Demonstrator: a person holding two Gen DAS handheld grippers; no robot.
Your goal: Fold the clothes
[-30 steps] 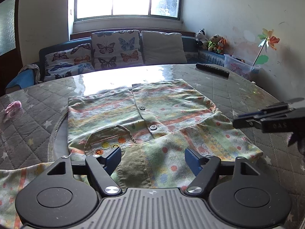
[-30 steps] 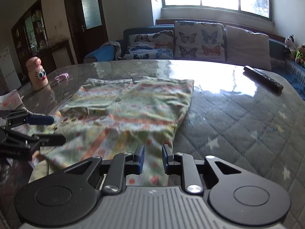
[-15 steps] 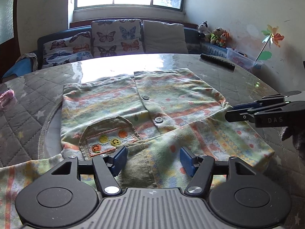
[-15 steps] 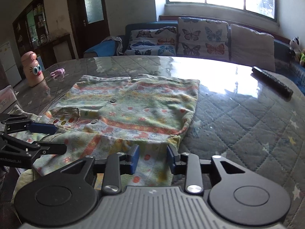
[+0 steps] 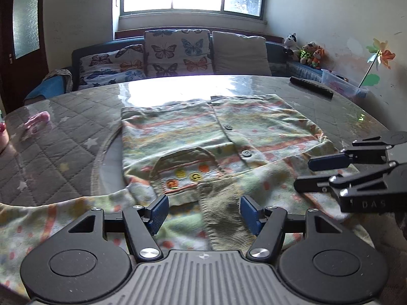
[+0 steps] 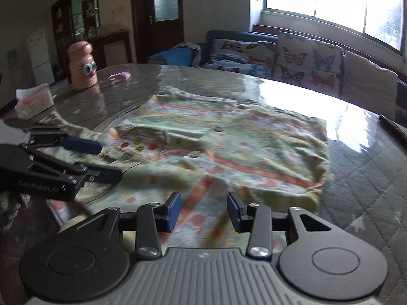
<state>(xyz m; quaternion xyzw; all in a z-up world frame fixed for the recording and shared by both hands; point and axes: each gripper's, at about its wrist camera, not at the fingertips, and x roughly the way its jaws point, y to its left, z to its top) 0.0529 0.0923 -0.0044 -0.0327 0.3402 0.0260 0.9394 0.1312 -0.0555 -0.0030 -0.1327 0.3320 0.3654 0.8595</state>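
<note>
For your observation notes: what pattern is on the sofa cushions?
Butterflies, multicoloured on white, on the cushions; clearest in the left wrist view.

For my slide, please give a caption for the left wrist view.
Open left gripper above a patterned shirt on the quilted table.

Across my quilted grey star-patterned table cover [image 5: 63, 142] I see a small pink toy [image 5: 37, 120], a long black remote control [image 5: 311, 86], a peach bottle-shaped figure with cartoon eyes [image 6: 82, 66] and a white tissue pack [image 6: 33, 100]; butterfly-print cushions [image 5: 178, 53] line the sofa behind.
</note>
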